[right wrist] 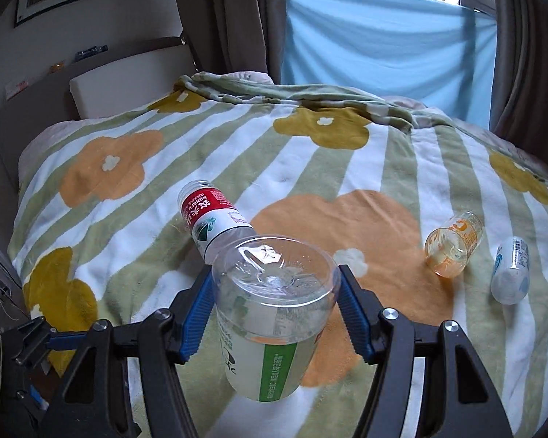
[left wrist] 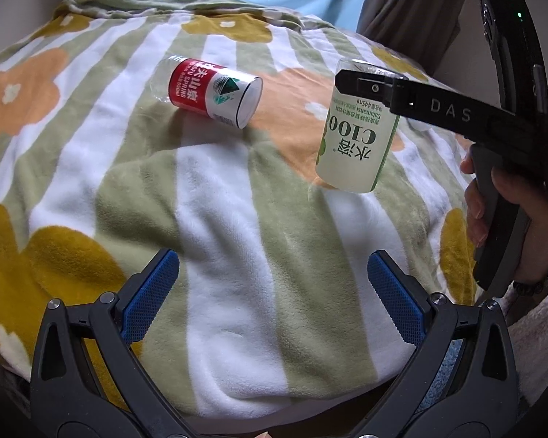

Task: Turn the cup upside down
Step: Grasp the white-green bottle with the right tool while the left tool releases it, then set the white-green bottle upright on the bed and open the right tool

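R tongs clamp green-label cup near base, mouth down, ready to set on blanket. L tongs open, idle.

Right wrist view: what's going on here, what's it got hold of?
A person is working over a flower-patterned blanket with two handheld tools. The right tool is clamped on a cut-off green-label bottle cup, held inverted with its clear base up; the left view shows its label upside down and its lower end at or just above the blanket. The left tool is open and empty. A red-label cup, an orange-label cup and a white-and-blue cup lie on their sides.
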Available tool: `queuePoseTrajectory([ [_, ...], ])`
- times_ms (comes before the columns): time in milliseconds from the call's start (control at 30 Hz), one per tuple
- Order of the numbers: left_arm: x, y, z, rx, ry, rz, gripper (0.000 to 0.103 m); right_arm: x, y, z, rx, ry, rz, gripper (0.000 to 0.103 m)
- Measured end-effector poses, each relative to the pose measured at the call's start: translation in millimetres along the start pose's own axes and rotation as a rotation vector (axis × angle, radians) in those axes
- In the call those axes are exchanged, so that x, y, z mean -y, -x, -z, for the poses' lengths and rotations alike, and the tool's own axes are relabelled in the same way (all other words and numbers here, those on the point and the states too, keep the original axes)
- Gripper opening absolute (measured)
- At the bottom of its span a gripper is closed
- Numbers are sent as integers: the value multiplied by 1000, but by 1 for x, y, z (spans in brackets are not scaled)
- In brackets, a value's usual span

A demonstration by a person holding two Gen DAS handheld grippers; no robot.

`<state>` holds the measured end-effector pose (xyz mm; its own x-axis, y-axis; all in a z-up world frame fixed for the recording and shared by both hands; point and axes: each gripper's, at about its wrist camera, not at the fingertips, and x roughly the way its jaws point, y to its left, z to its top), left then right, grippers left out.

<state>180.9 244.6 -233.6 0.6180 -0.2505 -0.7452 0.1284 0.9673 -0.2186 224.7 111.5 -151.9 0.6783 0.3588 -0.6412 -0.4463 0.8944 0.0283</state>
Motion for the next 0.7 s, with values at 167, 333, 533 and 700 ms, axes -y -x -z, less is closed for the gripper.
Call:
queuePoseTrajectory([
  [167, 1, -1, 0, -4, -8, -2, 103, -6, -8, 22, 68, 9, 41, 60],
  [333, 2, -2, -1, -4, -8, 11, 103, -8, -2, 31, 88, 35, 42, 60],
  [533, 5, -4, -1, -9, -20, 14, 103, -9, 6, 35, 85, 46, 26, 60],
  [700, 4, -5, 0, -10, -13, 19, 103, -12, 12, 40, 96, 68, 7, 60],
])
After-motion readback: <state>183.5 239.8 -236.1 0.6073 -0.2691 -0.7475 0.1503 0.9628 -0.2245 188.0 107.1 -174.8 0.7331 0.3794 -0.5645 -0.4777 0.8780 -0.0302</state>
